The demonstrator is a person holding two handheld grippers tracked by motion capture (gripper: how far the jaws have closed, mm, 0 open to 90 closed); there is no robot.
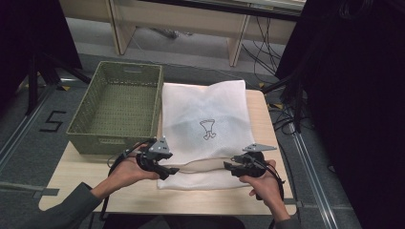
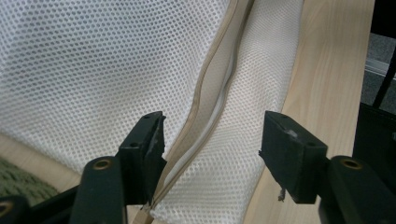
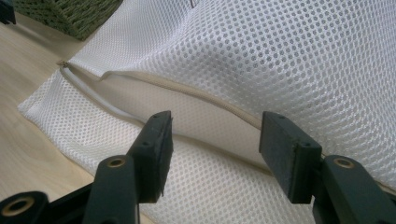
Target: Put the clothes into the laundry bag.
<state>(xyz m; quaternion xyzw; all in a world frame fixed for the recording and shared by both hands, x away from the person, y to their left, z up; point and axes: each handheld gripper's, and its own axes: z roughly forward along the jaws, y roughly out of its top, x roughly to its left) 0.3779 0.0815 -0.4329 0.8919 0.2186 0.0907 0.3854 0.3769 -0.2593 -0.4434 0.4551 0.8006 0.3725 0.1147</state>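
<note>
A white mesh laundry bag (image 1: 205, 124) with a small black drawing lies flat on the wooden table (image 1: 86, 176). Its zip mouth (image 1: 200, 164) gapes along the near edge. My left gripper (image 1: 173, 170) is at the left end of that mouth and stands open. In the left gripper view the beige zip edge (image 2: 205, 98) runs between the spread jaws of the left gripper (image 2: 212, 140), and no pad presses on it. My right gripper (image 1: 228, 166) is at the right end, also open. Its view has the right gripper (image 3: 215, 140) facing the gaping zip mouth (image 3: 196, 100).
A green woven basket (image 1: 95, 143) stands at the table's back left, touching the bag's left side; it has nothing in it. Its corner (image 3: 70, 14) appears in the right gripper view. Bare wood (image 2: 327, 70) lies beside the bag. Dark curtains and cables surround the table.
</note>
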